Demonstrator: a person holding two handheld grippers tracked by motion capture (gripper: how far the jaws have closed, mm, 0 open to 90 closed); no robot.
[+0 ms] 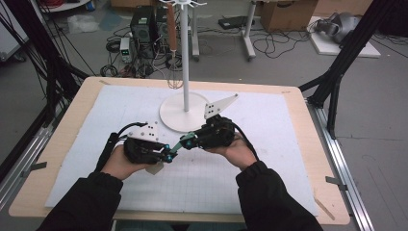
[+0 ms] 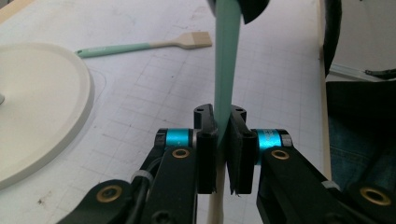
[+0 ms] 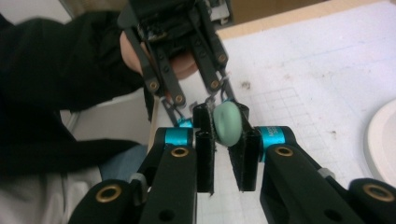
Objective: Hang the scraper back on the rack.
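A utensil with a mint-green handle [image 1: 178, 145] and a cream head [image 1: 155, 168] is held in the air between both hands, above the white mat. My left gripper [image 1: 169, 153] is shut on the handle [image 2: 227, 88] near the cream end, its jaws [image 2: 223, 135] pressed on both sides. My right gripper [image 1: 186, 141] comes from the opposite side and is shut on the handle's rounded tip [image 3: 227, 123], which sits between its pads [image 3: 226, 140]. In the right gripper view the left gripper [image 3: 187, 51] faces me close up.
A white stand [image 1: 185, 118] with a round base and a tall pole rises just behind the hands; a whisk [image 1: 173, 79] hangs from it. A second mint-handled brush [image 2: 140, 45] lies on the mat near the base [image 2: 37, 107]. The table edge [image 2: 322, 93] is close.
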